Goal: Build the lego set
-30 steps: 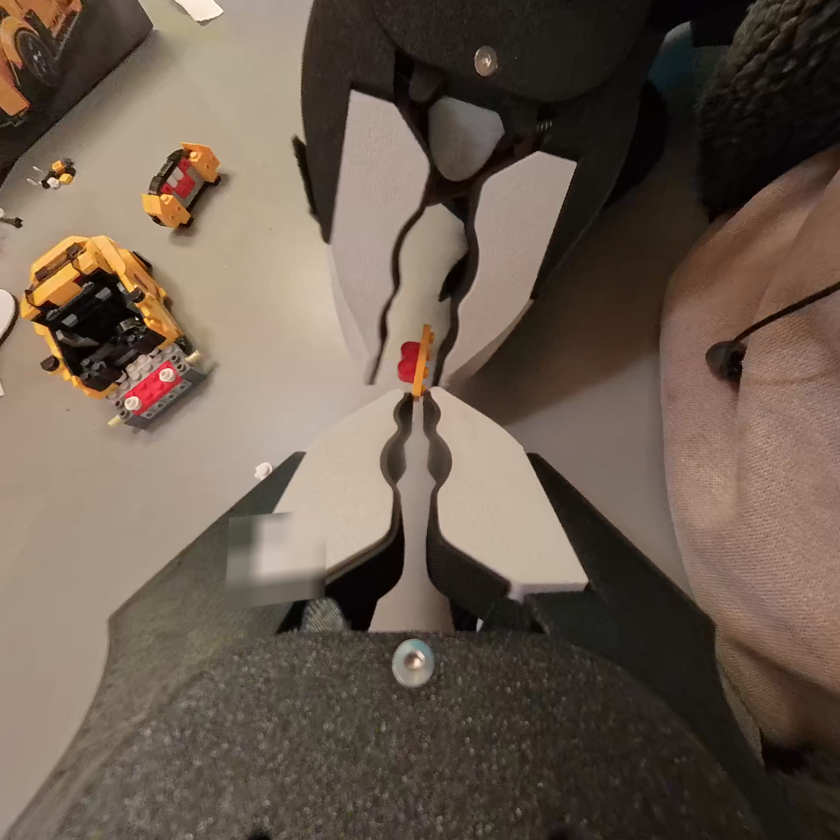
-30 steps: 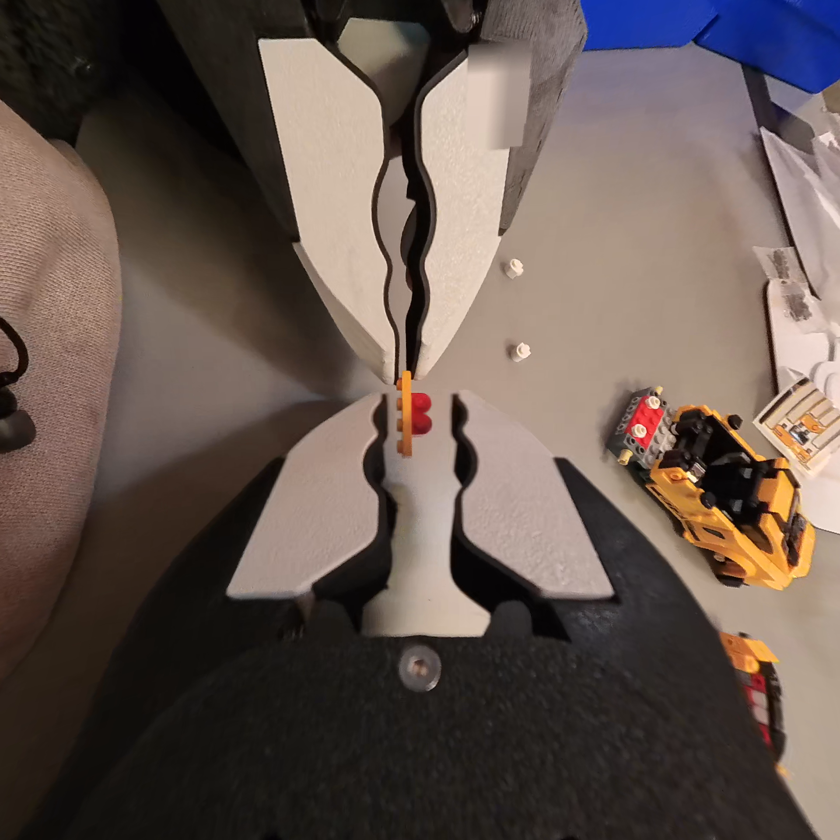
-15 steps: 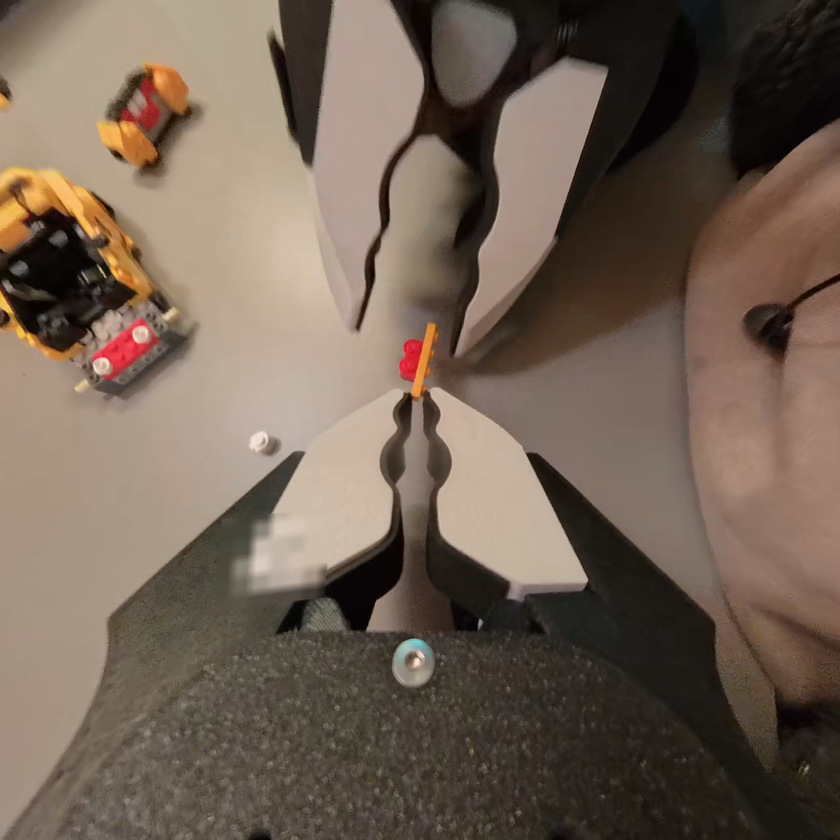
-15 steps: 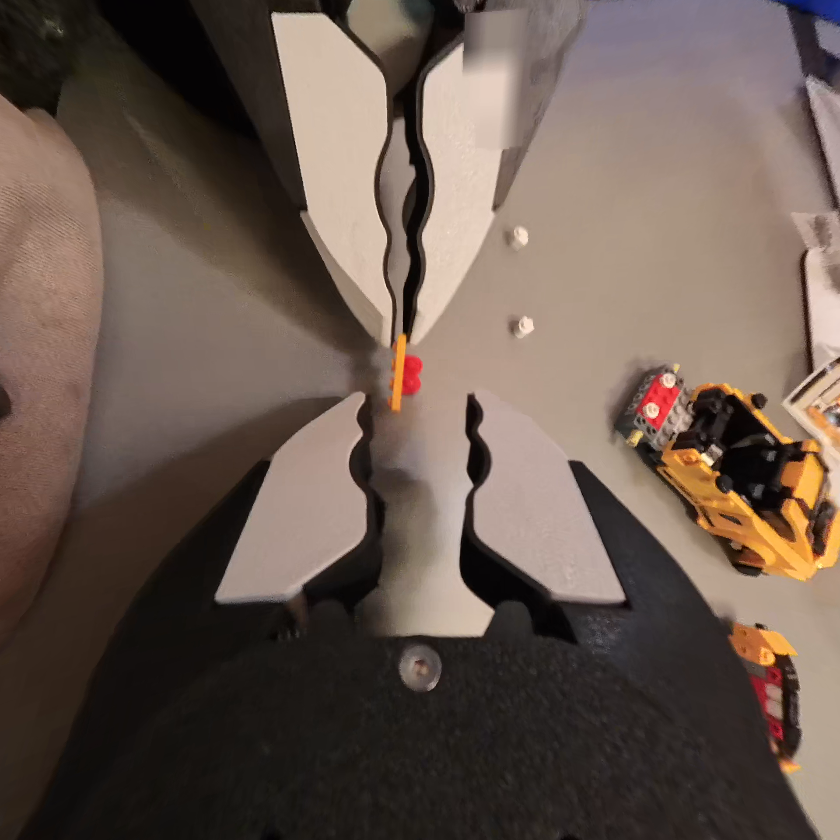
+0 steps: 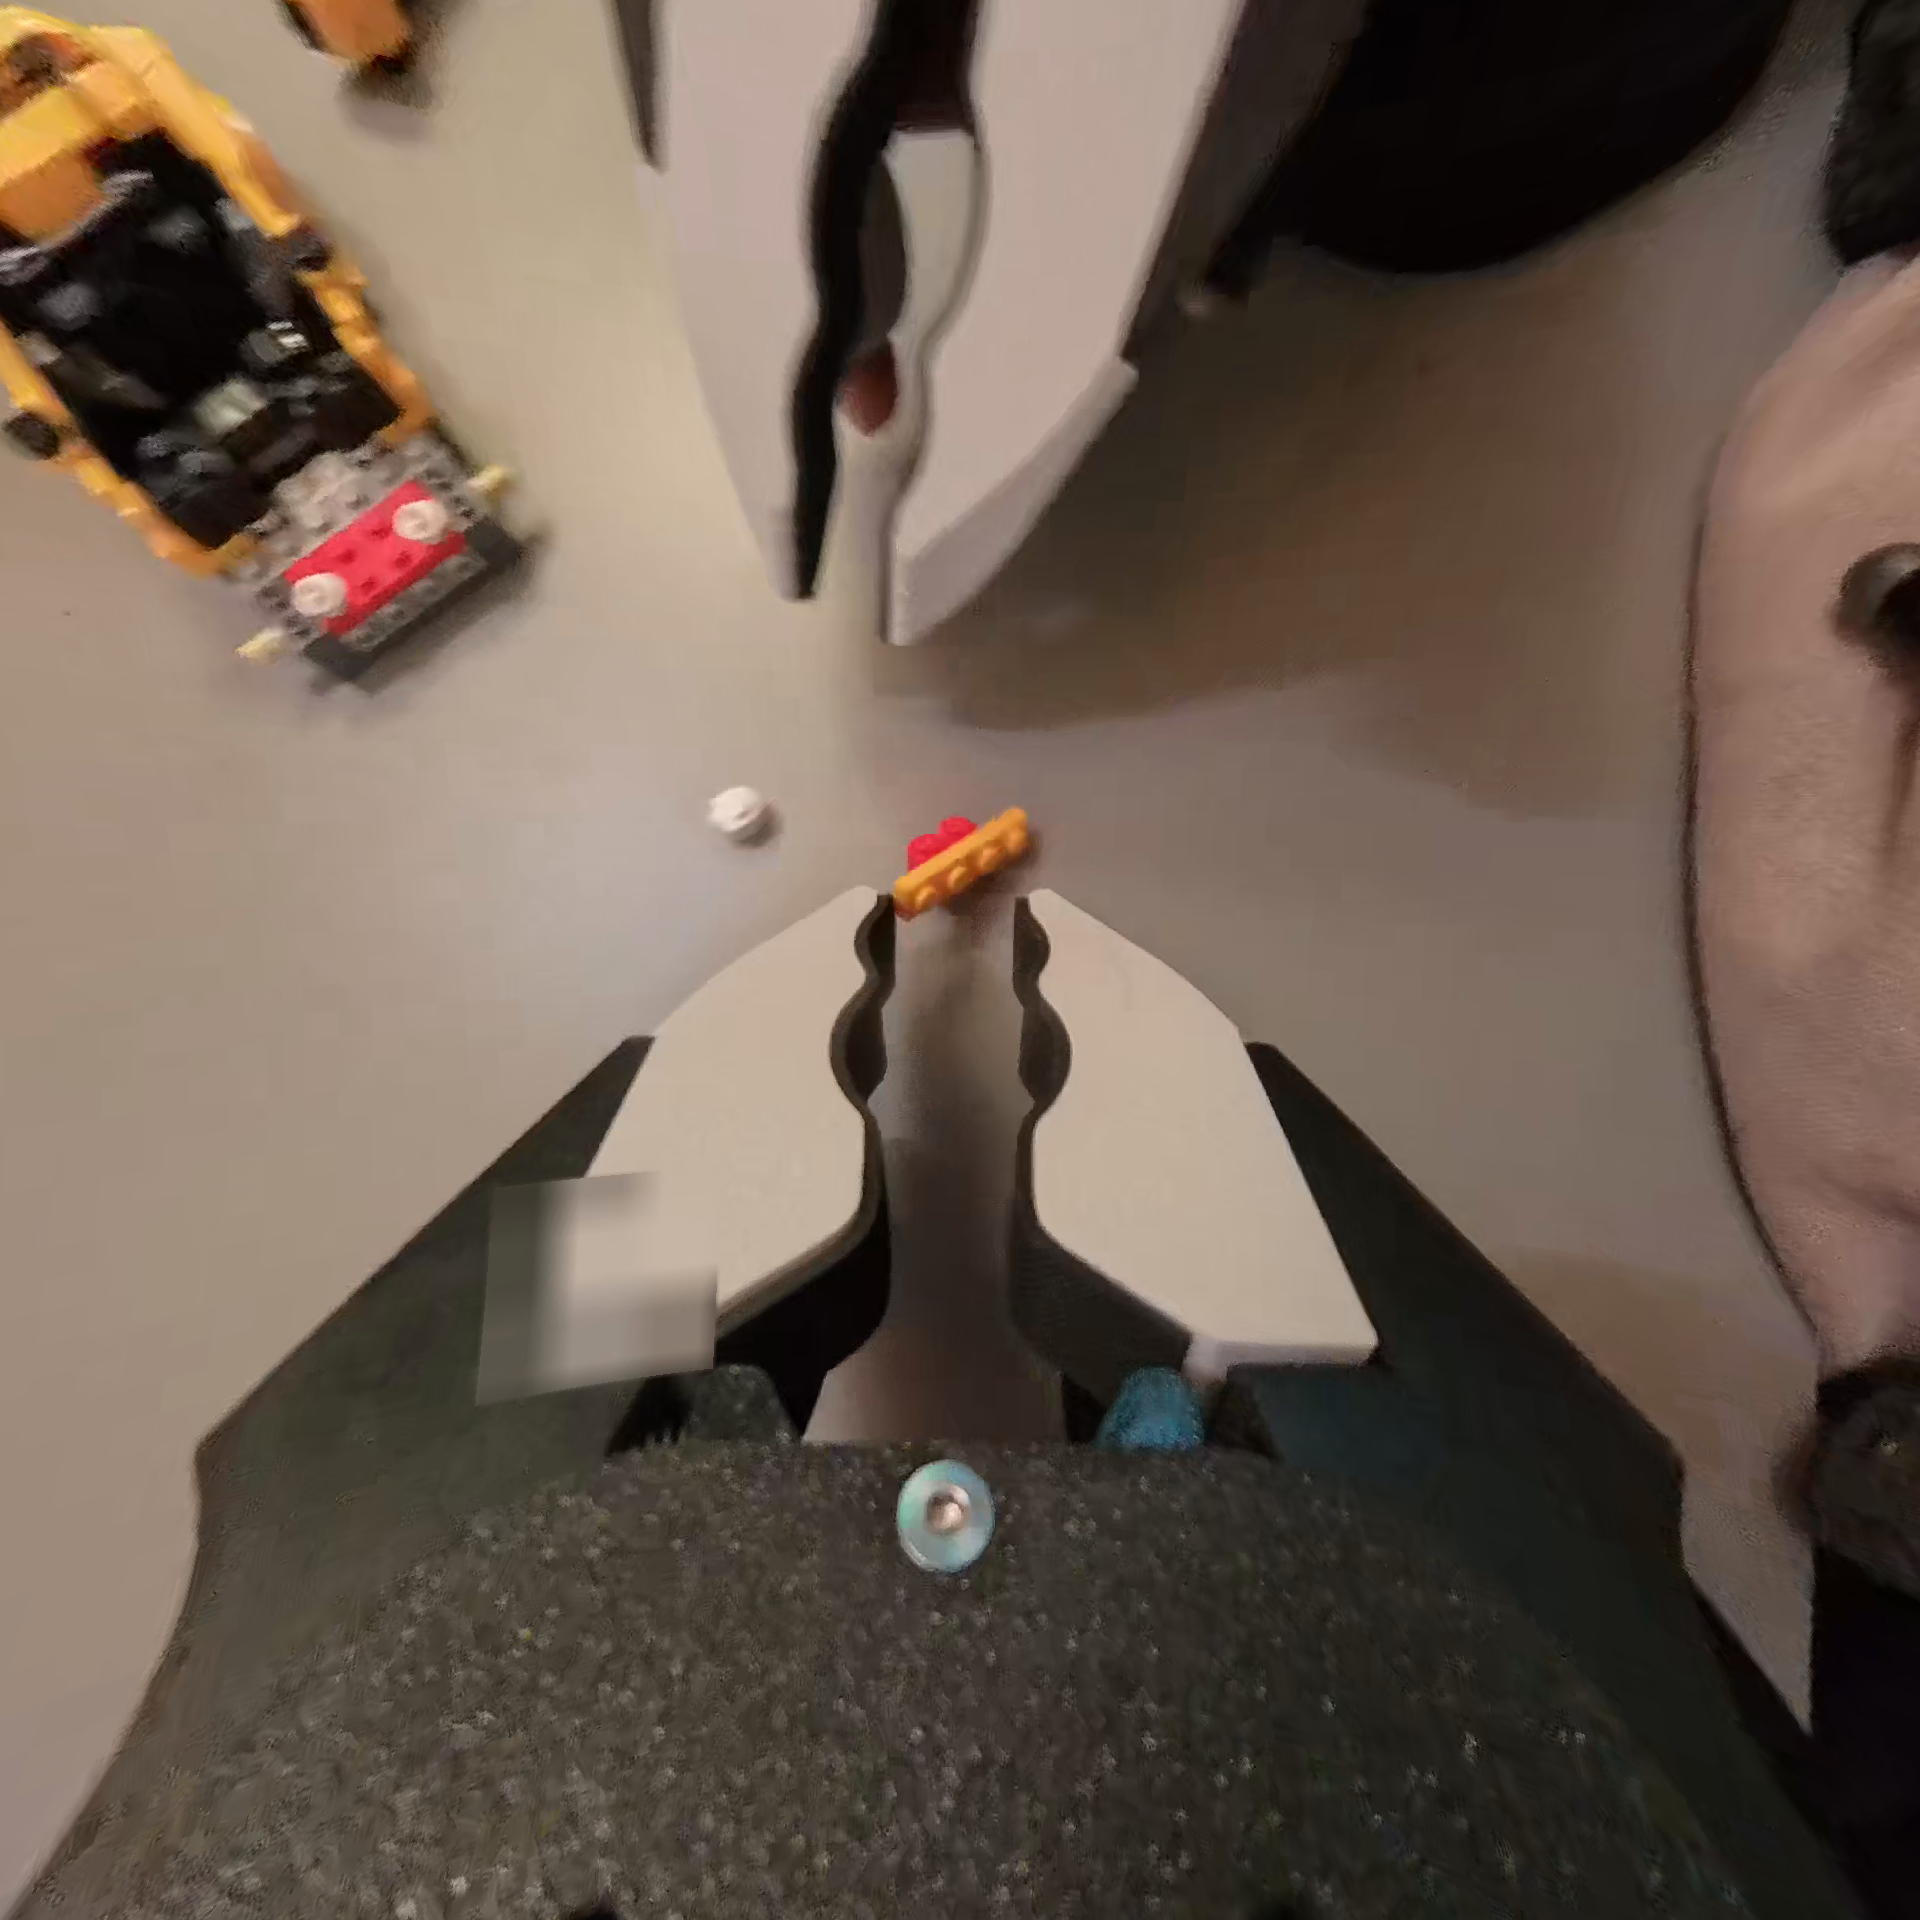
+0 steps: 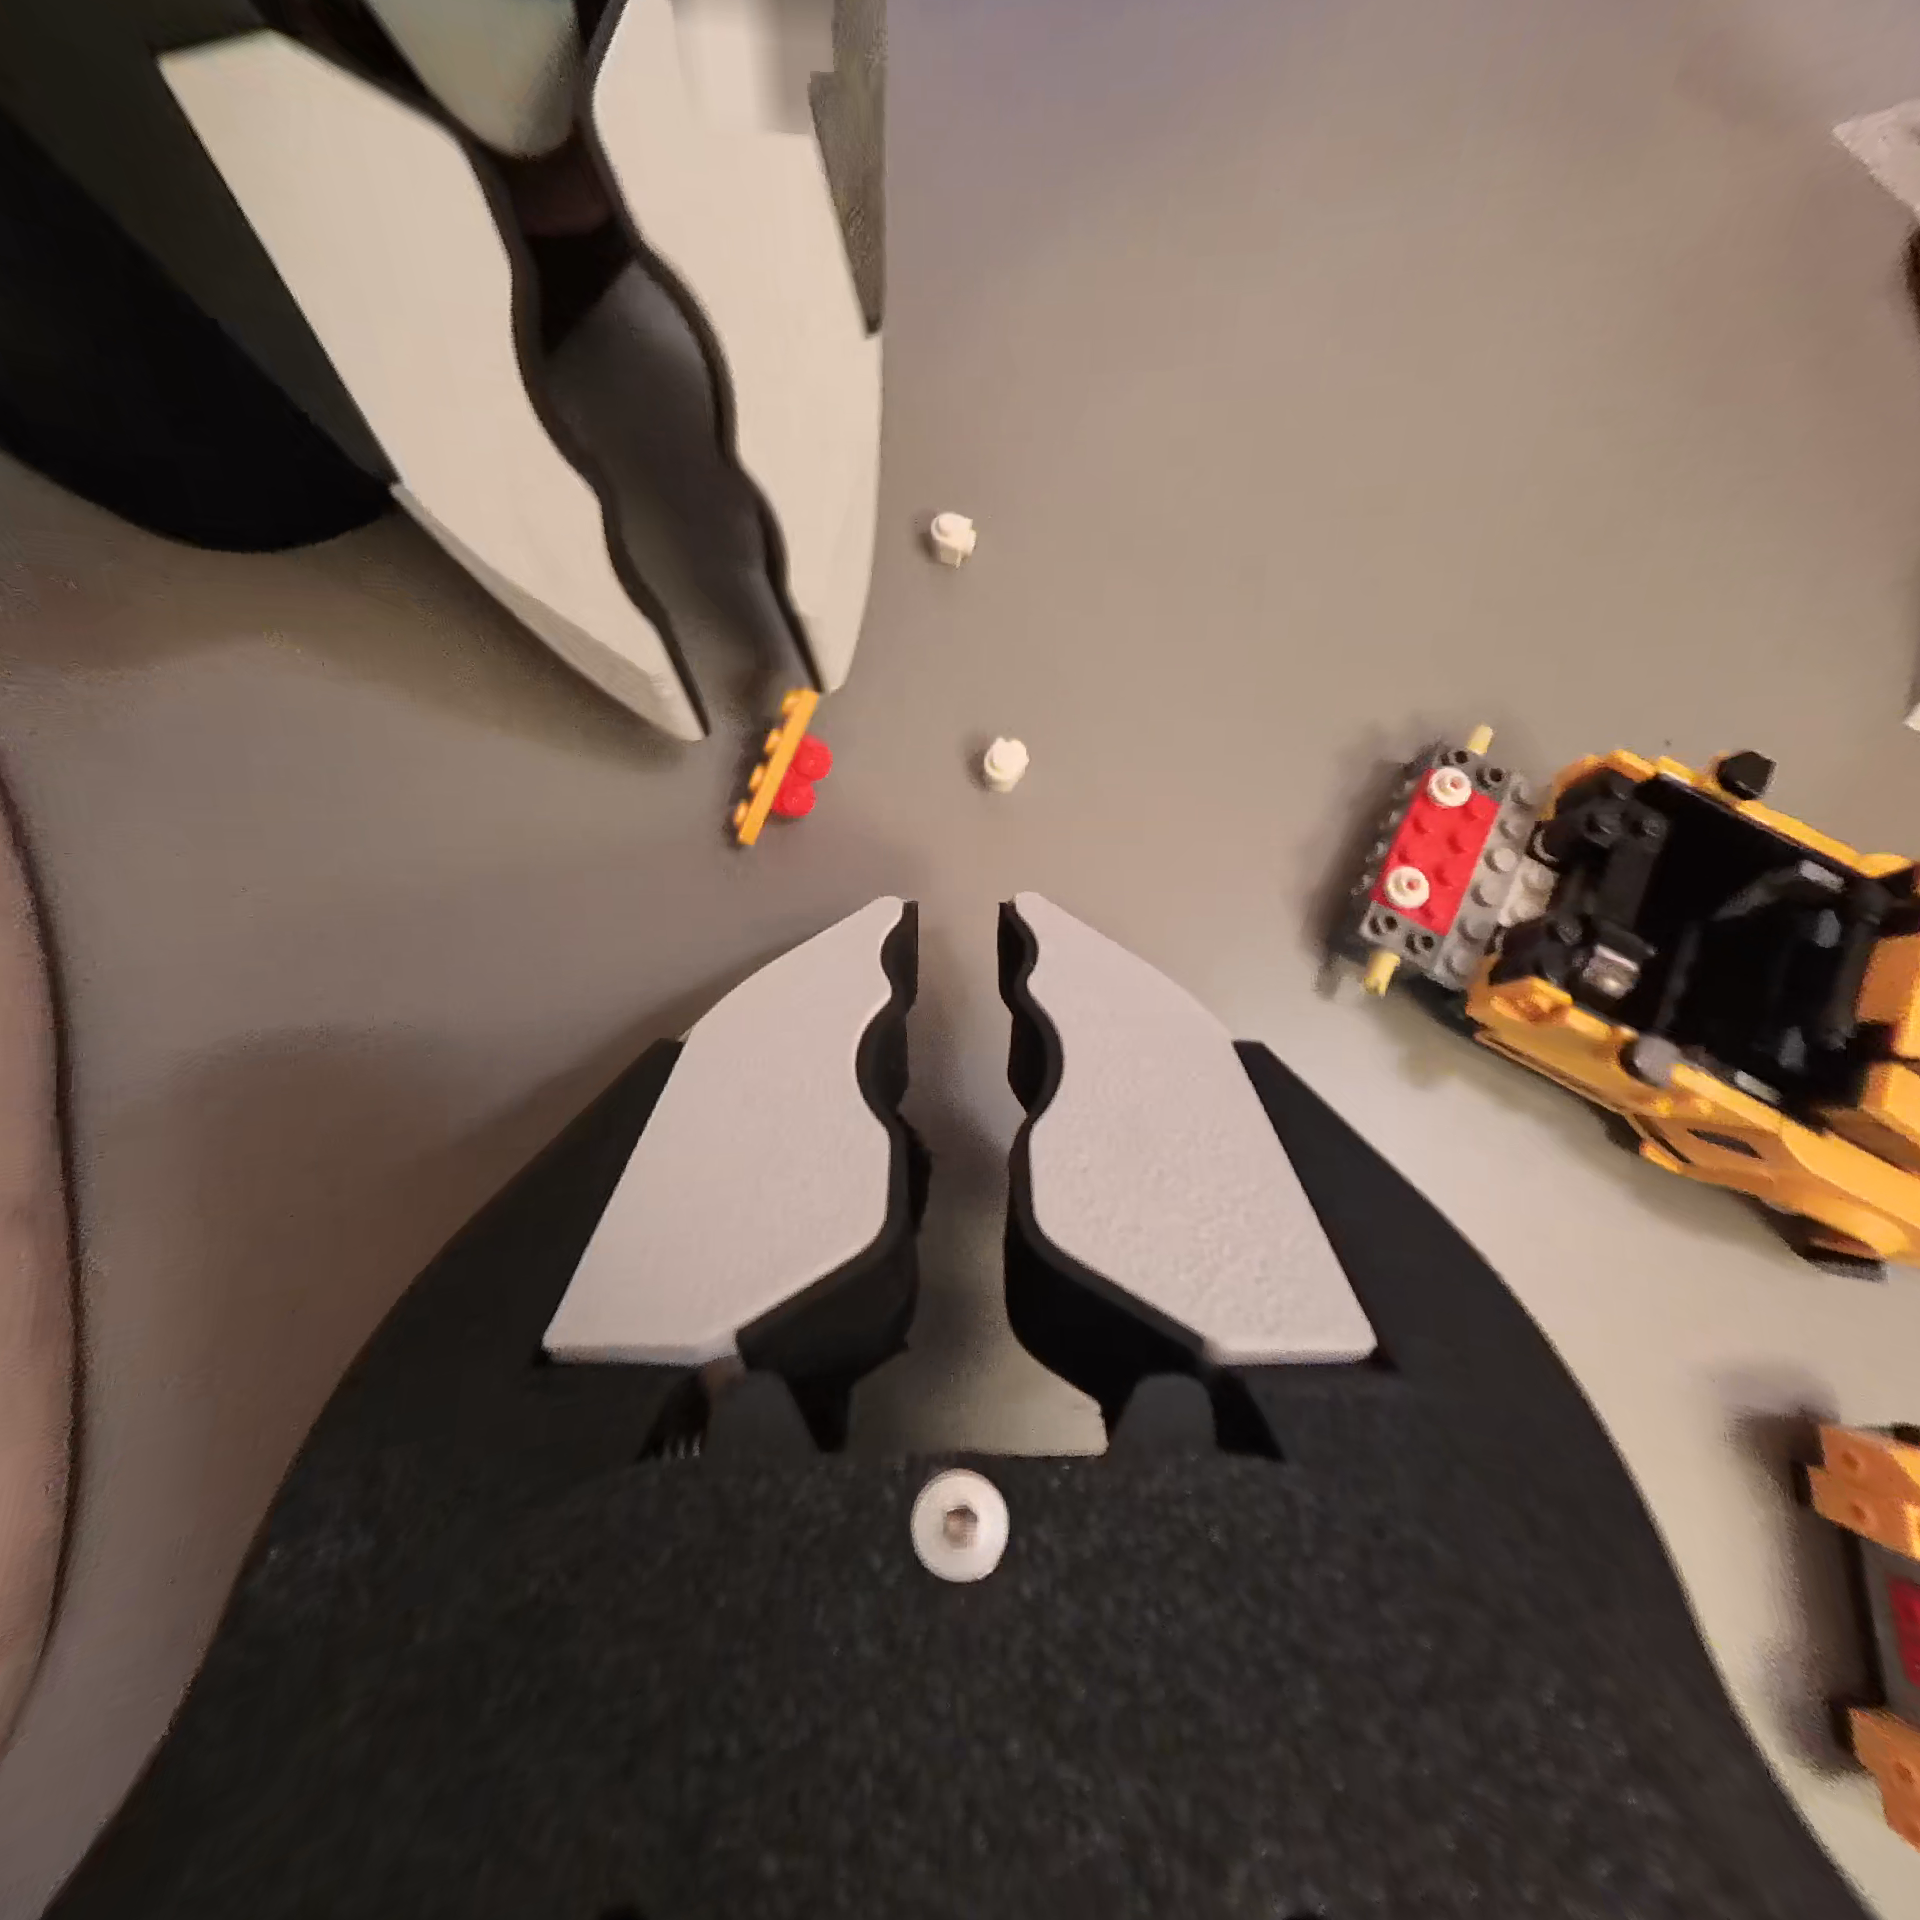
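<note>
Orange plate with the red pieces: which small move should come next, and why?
Probably ease the left gripper slightly forward and shut it on the orange plate. Both grippers are open and neither holds the plate; it seems to lie loose on the table, just ahead of the left fingertips. The right gripper is farther from it.

No writing, number or brand mark can be read in either view (the frames are somewhat motion-blurred). The paper scrap [image 6: 1886,156] at the bench's far right edge may carry print, but it is too cropped to tell.
</note>
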{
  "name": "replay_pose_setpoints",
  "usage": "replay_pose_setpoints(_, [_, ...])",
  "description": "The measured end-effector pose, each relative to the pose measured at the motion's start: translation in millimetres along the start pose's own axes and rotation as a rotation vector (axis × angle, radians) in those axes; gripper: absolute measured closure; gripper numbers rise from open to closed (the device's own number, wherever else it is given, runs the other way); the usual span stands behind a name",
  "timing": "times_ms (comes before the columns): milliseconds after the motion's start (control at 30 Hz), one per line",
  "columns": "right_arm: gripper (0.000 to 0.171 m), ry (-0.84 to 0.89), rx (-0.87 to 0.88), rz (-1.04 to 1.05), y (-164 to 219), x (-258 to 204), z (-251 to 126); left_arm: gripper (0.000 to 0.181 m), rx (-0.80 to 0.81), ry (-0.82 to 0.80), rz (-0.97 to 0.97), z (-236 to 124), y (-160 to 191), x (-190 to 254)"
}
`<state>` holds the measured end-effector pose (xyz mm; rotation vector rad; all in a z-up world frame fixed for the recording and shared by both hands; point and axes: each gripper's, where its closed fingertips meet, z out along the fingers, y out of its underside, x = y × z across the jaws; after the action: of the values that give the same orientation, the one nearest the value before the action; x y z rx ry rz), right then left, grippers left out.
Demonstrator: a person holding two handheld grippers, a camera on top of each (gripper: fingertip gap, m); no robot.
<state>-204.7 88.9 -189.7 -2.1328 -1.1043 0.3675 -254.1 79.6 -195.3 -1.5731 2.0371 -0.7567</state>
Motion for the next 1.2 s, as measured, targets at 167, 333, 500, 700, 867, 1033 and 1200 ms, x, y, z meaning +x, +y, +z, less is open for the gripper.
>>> replay_pose_setpoints(167, [0.151,0.049,-0.092,0.047,-8,8,29,0.166,-0.058,0.081,-0.016,-4,11,-9])
replay_pose_setpoints(333, [0.154,0.045,-0.117,0.054,-12,9,38,0.168,-0.018,0.024,0.016,-7,12,-19])
replay_pose_setpoints(500, [0.162,-0.063,-0.14,-0.134,-14,3,39,0.161,-0.017,0.015,0.067,-12,14,-27])
replay_pose_setpoints(700, [0.163,-0.473,-0.137,-0.532,6,-31,10,0.164,-0.079,0.098,0.129,0,18,-19])
replay_pose_setpoints(867, [0.163,-0.538,-0.099,-0.581,15,-37,3,0.176,-0.062,0.132,0.118,12,6,2])
replay_pose_setpoints(1033, [0.161,-0.514,-0.071,-0.546,22,-36,0,0.176,-0.027,0.156,0.133,21,-5,15])
replay_pose_setpoints(1200, [0.15,-0.466,-0.067,-0.496,27,-34,-10,0.176,-0.012,0.177,0.139,25,-11,21])
